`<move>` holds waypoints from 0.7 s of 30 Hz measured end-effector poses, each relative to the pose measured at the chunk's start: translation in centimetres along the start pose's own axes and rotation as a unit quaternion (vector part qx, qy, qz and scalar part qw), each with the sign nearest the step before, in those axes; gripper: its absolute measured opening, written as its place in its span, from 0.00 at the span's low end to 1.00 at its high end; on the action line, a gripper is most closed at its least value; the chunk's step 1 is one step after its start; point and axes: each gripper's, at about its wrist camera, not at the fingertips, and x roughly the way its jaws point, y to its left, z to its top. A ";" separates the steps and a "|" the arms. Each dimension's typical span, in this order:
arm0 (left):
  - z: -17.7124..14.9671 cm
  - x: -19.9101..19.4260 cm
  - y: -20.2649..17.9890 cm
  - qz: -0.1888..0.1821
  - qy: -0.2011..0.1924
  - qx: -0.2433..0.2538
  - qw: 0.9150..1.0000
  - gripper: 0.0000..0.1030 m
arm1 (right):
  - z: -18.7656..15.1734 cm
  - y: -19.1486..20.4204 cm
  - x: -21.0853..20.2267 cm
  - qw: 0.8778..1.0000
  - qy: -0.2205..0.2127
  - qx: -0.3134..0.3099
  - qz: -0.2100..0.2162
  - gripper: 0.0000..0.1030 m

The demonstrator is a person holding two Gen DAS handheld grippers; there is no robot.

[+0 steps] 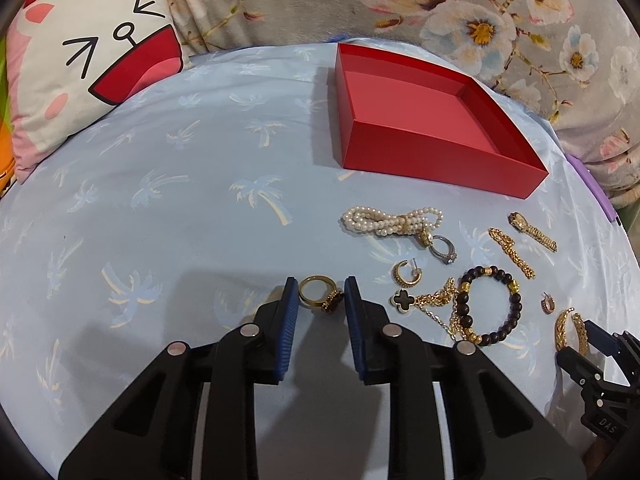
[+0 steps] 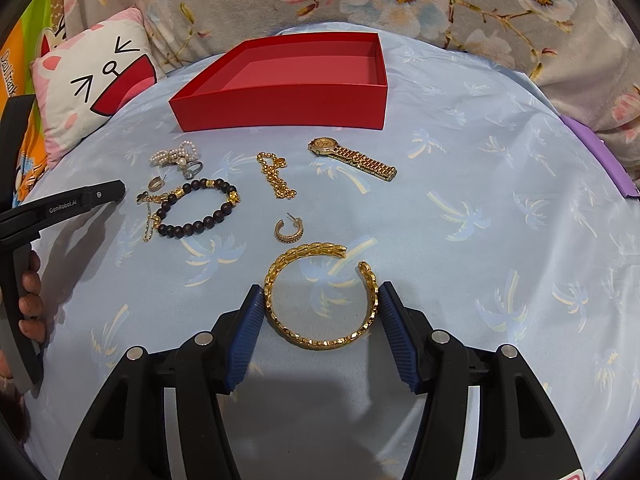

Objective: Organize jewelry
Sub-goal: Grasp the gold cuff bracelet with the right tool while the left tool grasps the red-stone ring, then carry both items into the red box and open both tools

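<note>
A gold ring with a dark stone [image 1: 332, 303] lies on the blue palm-print cloth, and my left gripper [image 1: 321, 286] is shut on it, one blue pad against each side. In the right wrist view a wide gold bangle [image 2: 320, 345] lies flat with my right gripper [image 2: 321, 288] shut on it, pads touching its left and right edges. The open red box [image 1: 440, 152] [image 2: 280, 106] stands empty at the back. Between box and grippers lie a pearl bracelet [image 1: 390, 220], a silver ring [image 1: 444, 249], a dark bead bracelet [image 2: 200, 210], a gold chain [image 2: 276, 178] and a gold watch [image 2: 352, 156].
A gold hoop earring [image 2: 288, 232] lies just beyond the bangle, and a clover necklace [image 1: 402, 300] lies right of the ring. A cartoon pillow [image 1: 80, 72] sits at the back left and a floral blanket [image 1: 480, 8] behind the box. A hand [image 2: 30, 300] holds the left gripper's handle.
</note>
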 end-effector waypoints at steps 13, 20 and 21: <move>-1.0 -3.4 -1.4 -0.002 -0.028 0.019 0.999 0.22 | 0.4 -0.8 -1.0 1.000 -0.012 0.010 0.013 0.55; 2.0 -6.6 -3.3 -0.022 -0.059 0.049 0.997 0.22 | 4.4 -2.2 -3.2 0.999 -0.029 -0.009 0.029 0.55; 3.1 -6.8 -3.7 -0.023 -0.066 0.055 0.996 0.22 | 5.4 -2.4 -3.4 0.999 -0.036 -0.013 0.026 0.55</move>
